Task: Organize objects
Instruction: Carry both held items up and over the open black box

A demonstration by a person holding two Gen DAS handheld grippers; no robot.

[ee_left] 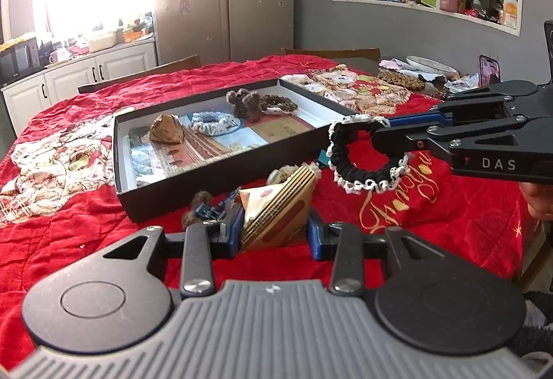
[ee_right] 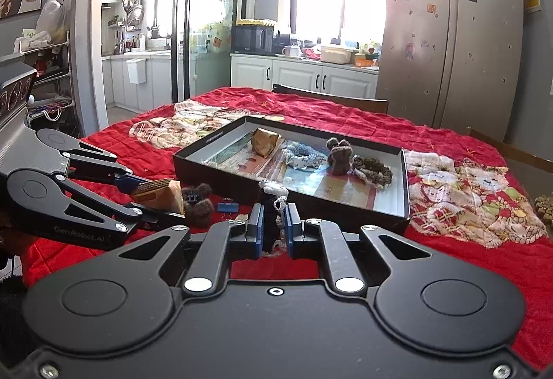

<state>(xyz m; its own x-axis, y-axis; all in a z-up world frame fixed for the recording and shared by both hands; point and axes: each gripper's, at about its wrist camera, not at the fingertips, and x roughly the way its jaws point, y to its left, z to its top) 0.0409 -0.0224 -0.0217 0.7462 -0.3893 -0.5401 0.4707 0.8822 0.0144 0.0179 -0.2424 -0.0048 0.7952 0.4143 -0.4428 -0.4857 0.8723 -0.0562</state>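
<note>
- My left gripper [ee_left: 273,227] is clamped on a pyramid-shaped gold and tan packet [ee_left: 276,209], held just above the red quilted cloth [ee_left: 449,213], in front of the near wall of the black tray [ee_left: 193,187].
- My right gripper [ee_right: 273,227] pinches a black crocheted scrunchie with white lace edging [ee_left: 366,154]; the loop hangs free beside the tray's near right corner, off the cloth.
- Inside the tray lie a second tan pyramid packet [ee_left: 167,129], a blue-grey scrunchie [ee_left: 216,122], a brown knitted bow-shaped piece [ee_left: 243,103] and a brown scrunchie [ee_left: 278,102], set in a loose row on the tray's printed lining.
- On the cloth just in front of the tray, close to my left gripper, sit another brown fuzzy piece [ee_right: 197,204] and a blue binder clip [ee_right: 228,206]; a further small clip may lie against the fuzzy piece, though the view there is cluttered.
- The cloth carries cat-print patches [ee_right: 459,192] and covers a table, with wooden chair backs [ee_right: 328,97] behind it.
- Beyond stand a steel double-door refrigerator [ee_right: 449,40], white kitchen cabinets [ee_right: 304,76] and a microwave [ee_right: 252,39].
</note>
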